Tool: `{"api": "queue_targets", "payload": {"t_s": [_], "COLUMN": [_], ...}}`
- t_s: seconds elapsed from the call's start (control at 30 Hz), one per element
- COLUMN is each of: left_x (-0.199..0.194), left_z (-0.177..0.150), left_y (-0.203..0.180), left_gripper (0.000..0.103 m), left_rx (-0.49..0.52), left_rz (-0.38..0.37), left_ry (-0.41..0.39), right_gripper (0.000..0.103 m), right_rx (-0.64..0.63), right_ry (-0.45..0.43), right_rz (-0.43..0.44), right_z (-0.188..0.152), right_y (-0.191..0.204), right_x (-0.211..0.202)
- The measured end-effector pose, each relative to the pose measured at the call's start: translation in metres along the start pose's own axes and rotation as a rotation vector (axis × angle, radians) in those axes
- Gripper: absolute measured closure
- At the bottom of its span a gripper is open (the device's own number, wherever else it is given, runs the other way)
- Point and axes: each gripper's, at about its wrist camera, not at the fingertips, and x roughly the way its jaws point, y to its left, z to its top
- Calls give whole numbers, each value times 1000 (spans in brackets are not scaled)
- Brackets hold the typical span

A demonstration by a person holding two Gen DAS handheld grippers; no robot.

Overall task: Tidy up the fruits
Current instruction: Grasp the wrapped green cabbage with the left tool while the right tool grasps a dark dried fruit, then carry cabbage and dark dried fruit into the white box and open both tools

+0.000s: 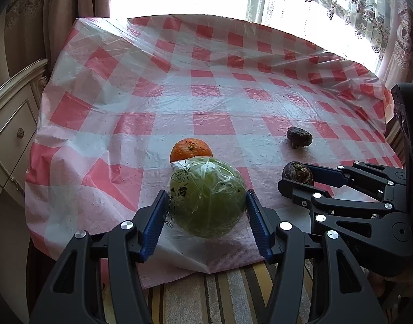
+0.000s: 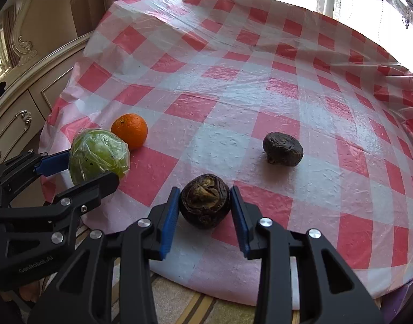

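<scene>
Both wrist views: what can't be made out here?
- Green wrapped fruit, left wrist view: its underside is hidden by its own bulk; print on the wrap is too small to read.
- Near dark fruit, right wrist view: its flanks are covered by the right tongs.
- Far dark fruit: kind unclear, too shrivelled.
- Orange, left wrist view: lower part is behind the green fruit.

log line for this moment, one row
left gripper: shut on wrapped green fruit | right gripper: shut on wrinkled dark fruit

Black tool, blue ribbed pads, silver screws.
</scene>
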Motion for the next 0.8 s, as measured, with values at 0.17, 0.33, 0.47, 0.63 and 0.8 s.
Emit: {"api": "queue_targets", "payload": {"t_s": [0.17,0.33,0.47,0.63,0.8], "left_x": [-4,-8,-11,-16,-20], "left_z": [1,1,2,4,7], "left_y": [-3,-7,-12,-17,-25], "left_gripper": [47,47,47,47,47], "left_rx": [2,16,27,39,58], "left_rz": [1,3,3,1,-2], "left_ry": [-7,-6,-8,-9,-10], "right_gripper": [65,65,65,65,65], "right_rx": [35,76,104,137,166], "right_ry": [-26,-47,-58,-69,-86], "right_rz": [12,28,36,46,57], "right_z": [-2,-5,-8,-14,-20], "right_y": [-8,-17,-24,-33,-41], "right_x": [-9,-18,-26,-34,-47]}}
